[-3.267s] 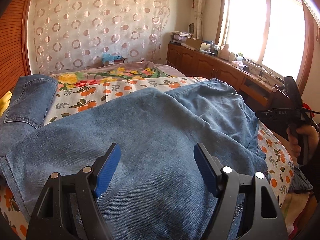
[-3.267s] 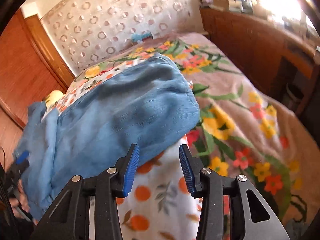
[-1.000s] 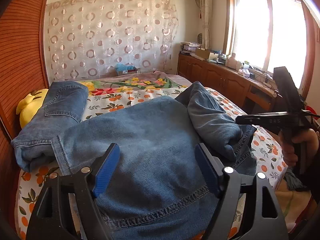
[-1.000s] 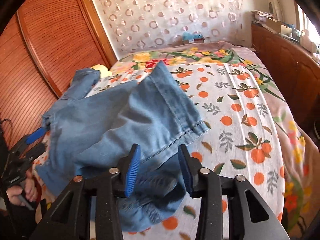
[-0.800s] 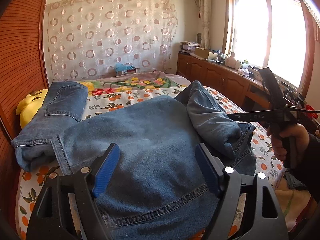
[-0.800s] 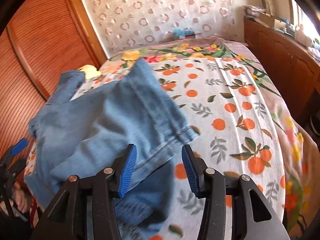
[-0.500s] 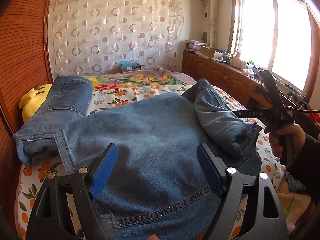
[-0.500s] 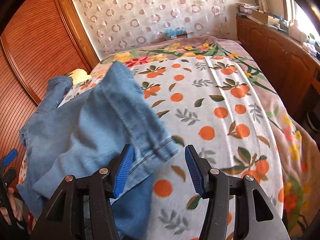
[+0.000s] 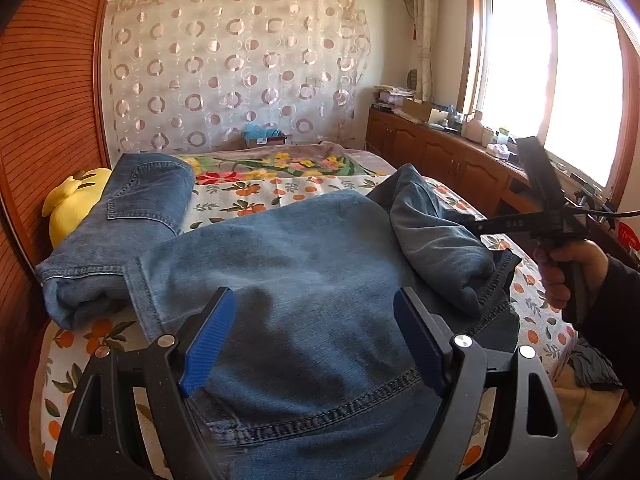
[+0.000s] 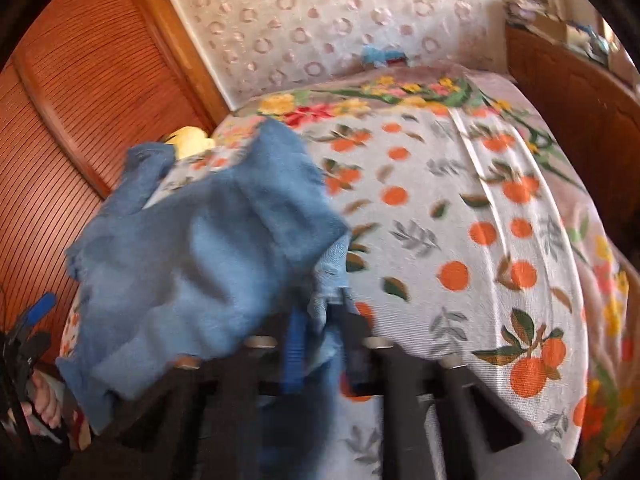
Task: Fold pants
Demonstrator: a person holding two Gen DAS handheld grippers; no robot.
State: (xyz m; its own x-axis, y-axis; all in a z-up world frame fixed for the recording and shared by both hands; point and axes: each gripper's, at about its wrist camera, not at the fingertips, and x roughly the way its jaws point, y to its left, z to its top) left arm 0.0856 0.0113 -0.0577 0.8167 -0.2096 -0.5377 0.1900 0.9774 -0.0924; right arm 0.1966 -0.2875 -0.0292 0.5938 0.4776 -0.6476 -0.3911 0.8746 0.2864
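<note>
the right gripper (image 10: 320, 336) pinches a fold of the jeans (image 9: 304, 280), which lie under the spread left gripper (image 9: 316, 336).

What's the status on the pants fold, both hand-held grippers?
Left hand-held gripper open over jeans. Right hand-held gripper shut on denim edge. Second folded jeans lie beside; nothing blocking.
</note>
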